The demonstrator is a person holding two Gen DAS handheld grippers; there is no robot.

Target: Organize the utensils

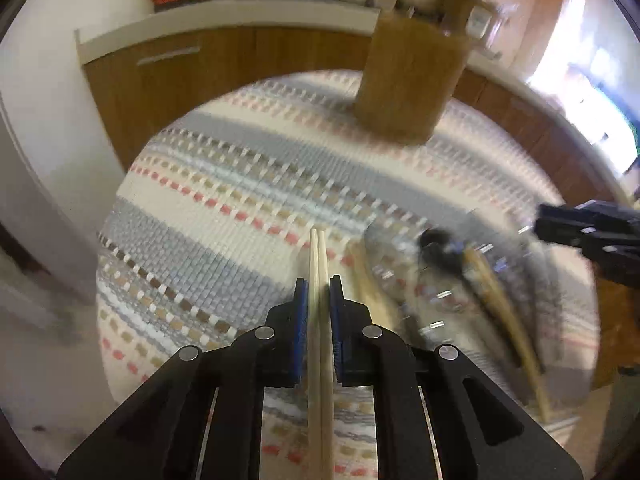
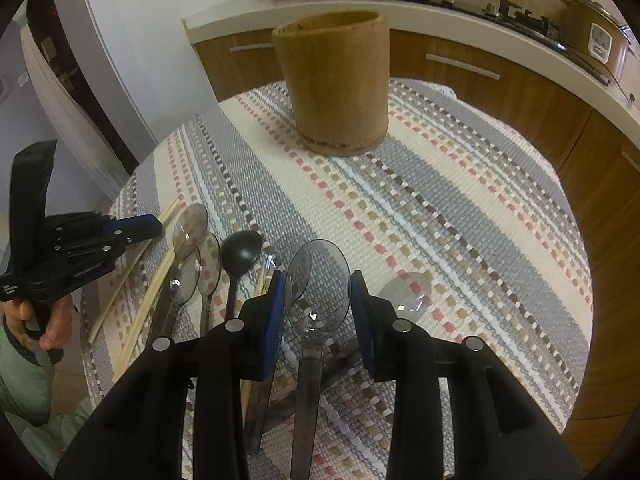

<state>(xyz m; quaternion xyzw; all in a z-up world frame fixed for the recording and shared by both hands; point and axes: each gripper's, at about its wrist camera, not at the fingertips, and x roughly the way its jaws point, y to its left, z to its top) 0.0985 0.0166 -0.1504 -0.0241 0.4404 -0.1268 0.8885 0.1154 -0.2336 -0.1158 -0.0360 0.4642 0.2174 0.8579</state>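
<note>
A pair of pale wooden chopsticks (image 1: pixel 319 256) runs straight out between the blue pads of my left gripper (image 1: pixel 319 280), which is shut on them above the striped woven mat (image 1: pixel 224 184). From the right wrist view the left gripper (image 2: pixel 158 226) hovers at the mat's left edge with the chopstick tips (image 2: pixel 170 208) sticking out. My right gripper (image 2: pixel 318 280) is shut on a clear grey plastic spoon (image 2: pixel 318 292), bowl forward, handle running back under the camera. The bamboo holder (image 2: pixel 336 80) stands upright at the far side of the mat, blurred in the left wrist view (image 1: pixel 408 80).
Lying on the mat's left part are a black spoon (image 2: pixel 241 250), clear spoons (image 2: pixel 192 220) and loose chopsticks (image 2: pixel 148 300). Another clear spoon (image 2: pixel 406 292) rests at the right. A person's hand (image 2: pixel 48 320) grips the left tool. A kitchen counter (image 2: pixel 440 12) curves behind.
</note>
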